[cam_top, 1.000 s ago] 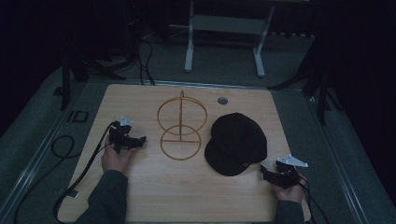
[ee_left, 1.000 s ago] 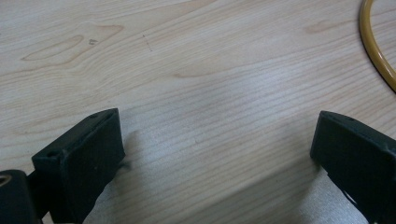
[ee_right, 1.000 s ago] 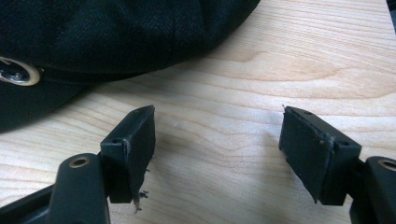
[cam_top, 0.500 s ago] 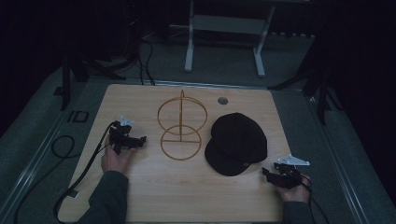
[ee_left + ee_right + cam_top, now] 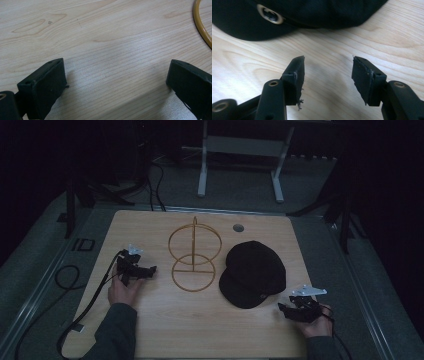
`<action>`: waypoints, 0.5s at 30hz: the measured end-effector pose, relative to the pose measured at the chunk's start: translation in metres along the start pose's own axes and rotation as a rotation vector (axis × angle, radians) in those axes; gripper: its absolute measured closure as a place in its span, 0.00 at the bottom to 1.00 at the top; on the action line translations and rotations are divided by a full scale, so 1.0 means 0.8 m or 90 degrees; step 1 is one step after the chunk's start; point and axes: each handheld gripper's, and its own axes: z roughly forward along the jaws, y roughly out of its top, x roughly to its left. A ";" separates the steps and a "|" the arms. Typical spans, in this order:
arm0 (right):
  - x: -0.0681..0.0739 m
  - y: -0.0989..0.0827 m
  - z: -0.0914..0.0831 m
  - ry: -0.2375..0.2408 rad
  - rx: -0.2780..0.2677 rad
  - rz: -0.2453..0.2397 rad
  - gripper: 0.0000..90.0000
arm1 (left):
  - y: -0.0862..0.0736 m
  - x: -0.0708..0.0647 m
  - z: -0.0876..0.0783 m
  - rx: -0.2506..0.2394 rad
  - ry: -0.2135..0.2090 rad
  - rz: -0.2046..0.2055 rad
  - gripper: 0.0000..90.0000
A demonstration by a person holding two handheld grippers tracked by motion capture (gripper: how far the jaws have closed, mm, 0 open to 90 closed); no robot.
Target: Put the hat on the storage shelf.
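Right tool sits low at the near right corner of the tabletop, its jaws parted to a middling gap with nothing but bare wood between them; they have just been closing from a wider spread. In the right gripper view, the tool points at the black cap, whose brim edge and a round metal emblem lie just ahead of the jaw tips, apart from them. From above, the cap rests flat on the right half of the tabletop, brim toward the person, near the right tool and not touched by it.

Just beside the cap, at the middle of the tabletop, stands a gold wire stand: a ring base with an upright hoop and a centre post. In this dim light I cannot say for certain what it is meant for, though it looks like a hat holder. The left tool rests on the wood to the left of the stand with its jaws wide and nothing in them; a curve of the stand's ring shows at the edge of the left gripper view.

As a judgement, the step in hand is the approach to the cap, before any grip. The next move calls for the right tool to ease forward until the brim edge lies between the jaws, then close on it.
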 end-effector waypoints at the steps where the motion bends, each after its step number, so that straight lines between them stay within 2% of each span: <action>1: 0.001 0.002 -0.003 0.005 0.000 -0.001 0.48 | 0.000 0.000 0.000 0.000 0.000 0.000 0.03; 5: 0.003 0.009 -0.010 0.012 0.009 -0.016 0.49 | 0.000 0.000 0.000 0.000 0.000 0.000 0.03; 6: 0.006 0.014 -0.014 0.012 0.019 -0.031 0.49 | 0.000 0.000 0.000 0.000 0.000 0.000 0.03; 9: 0.010 0.021 -0.020 0.012 0.029 -0.051 0.49 | 0.000 0.000 0.000 0.001 0.000 0.001 0.03; 15: 0.019 0.036 -0.034 0.021 0.041 -0.083 0.49 | 0.000 0.000 0.000 0.001 0.000 0.002 0.03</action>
